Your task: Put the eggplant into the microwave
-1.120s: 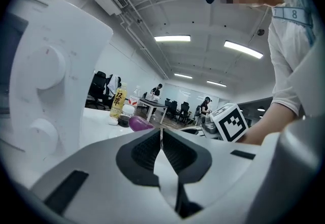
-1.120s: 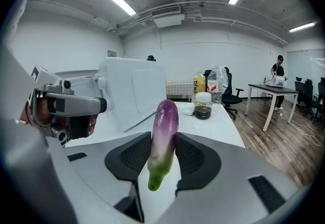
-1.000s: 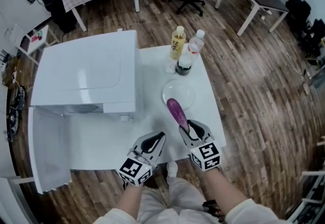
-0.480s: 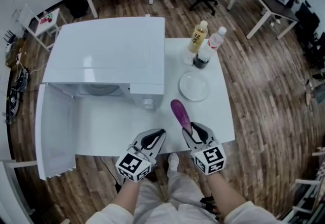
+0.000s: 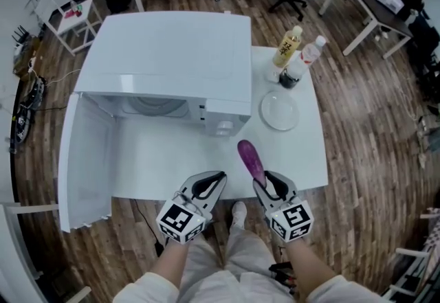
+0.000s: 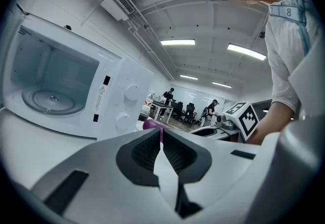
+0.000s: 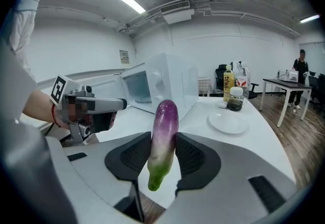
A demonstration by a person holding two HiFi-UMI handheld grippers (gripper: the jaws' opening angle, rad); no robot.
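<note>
Clamps eggplant (image 7: 163, 136) in right hand-held gripper (image 7: 161, 159), left hand-held gripper (image 6: 161, 141) pinched together, empty; has carried it from plate (image 5: 280, 110) toward open microwave (image 5: 172, 61), insertion next.

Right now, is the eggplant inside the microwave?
No: the eggplant is clamped between the jaws of the right gripper, in the air outside the microwave.
</note>
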